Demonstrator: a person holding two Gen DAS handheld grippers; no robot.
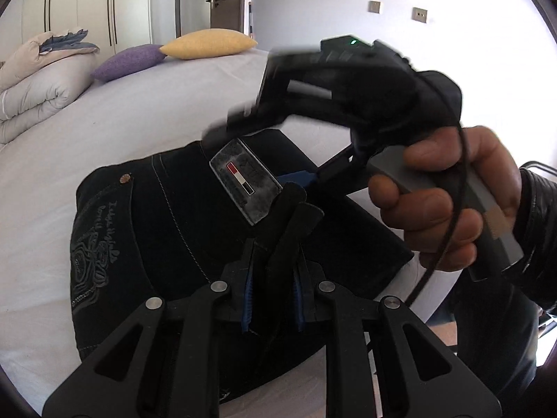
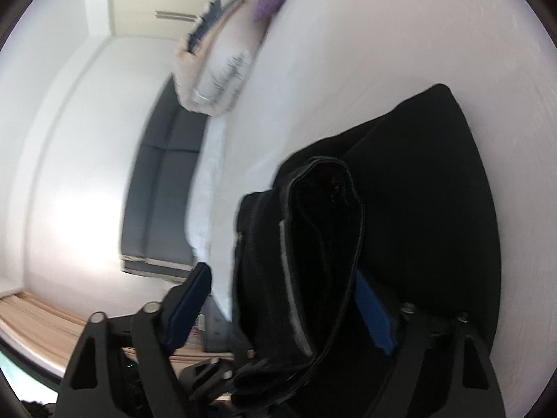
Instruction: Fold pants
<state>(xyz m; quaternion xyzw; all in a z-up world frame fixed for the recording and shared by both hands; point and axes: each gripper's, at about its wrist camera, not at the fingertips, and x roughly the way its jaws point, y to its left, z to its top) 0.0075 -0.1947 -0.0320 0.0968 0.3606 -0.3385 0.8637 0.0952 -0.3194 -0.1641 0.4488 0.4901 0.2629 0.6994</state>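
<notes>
1. Closest in the left wrist view, the left gripper (image 1: 296,216) has its two fingers nearly shut. They pinch a thin edge of the black pants (image 1: 146,237), probably to carry that part over for a fold.
2. The pants lie bunched on the white bed (image 1: 146,104), close to its near edge. The grey label (image 1: 245,183) faces up.
3. Just past the label, a hand (image 1: 449,202) holds the right gripper (image 2: 278,310) over the pants.
4. In the right wrist view, its jaws stand wide apart. The waistband (image 2: 320,244) sits between them, but the pads do not seem to press it. I think it has let go.
5. Far back lie a yellow pillow (image 1: 209,44), a purple pillow (image 1: 128,61) and a folded quilt (image 1: 38,83).
</notes>
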